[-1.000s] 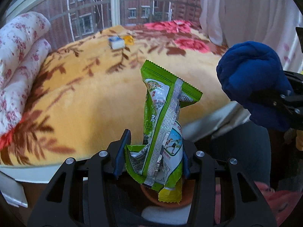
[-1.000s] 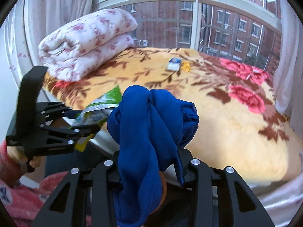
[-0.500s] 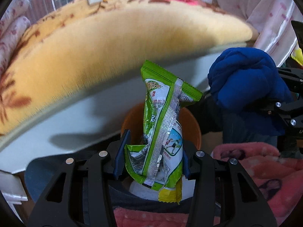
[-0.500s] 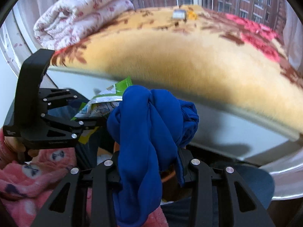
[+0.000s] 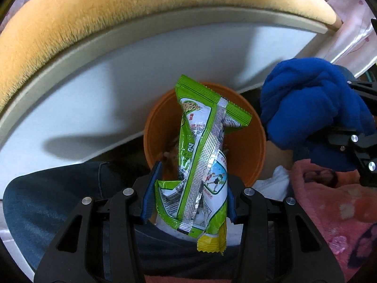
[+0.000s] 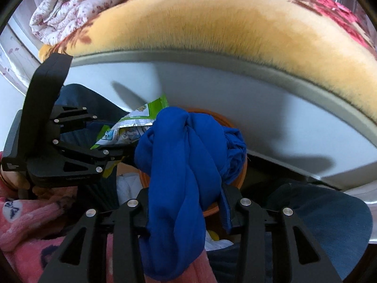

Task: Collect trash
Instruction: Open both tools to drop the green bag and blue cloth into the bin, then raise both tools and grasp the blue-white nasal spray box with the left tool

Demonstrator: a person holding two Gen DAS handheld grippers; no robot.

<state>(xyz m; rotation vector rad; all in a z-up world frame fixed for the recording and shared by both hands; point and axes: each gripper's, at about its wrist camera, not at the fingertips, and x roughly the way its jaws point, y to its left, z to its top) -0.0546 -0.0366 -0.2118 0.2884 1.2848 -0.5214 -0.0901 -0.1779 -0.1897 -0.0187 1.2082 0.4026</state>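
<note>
1. Left claw (image 5: 188, 195): I see its blue-lined jaws closed on the lower end of a green snack wrapper (image 5: 202, 155). The wrapper stands upright between them, its silver seam facing the camera and a yellow corner hanging below the jaws.
2. Orange bin (image 5: 249, 146): a round orange container directly beneath the left claw. The wrapper's upper half overlaps its mouth in the left wrist view. Some contents lie inside, too hidden to identify.
3. Right claw (image 6: 186, 202): I see a bunched blue cloth (image 6: 186, 165) filling the gap between its jaws. The jaws are opening, yet the cloth is clamped between the pads, one fold hanging down past the claw's body. In the right wrist view the bundle covers most of the bin's rim (image 6: 238, 179).
4. Relative position: in the left wrist view the blue cloth (image 5: 311, 108) sits just right of the bin. In the right wrist view the left claw (image 6: 110, 151) and wrapper (image 6: 132, 127) lie just left of the cloth.
5. Bed (image 6: 212, 23): a yellow floral blanket over a pale frame, rising behind the bin, with a folded white floral quilt (image 6: 75, 7) on top at the left.
6. Person: pink fleece clothing (image 5: 329, 212) and dark jeans (image 5: 47, 200) border the bin.
</note>
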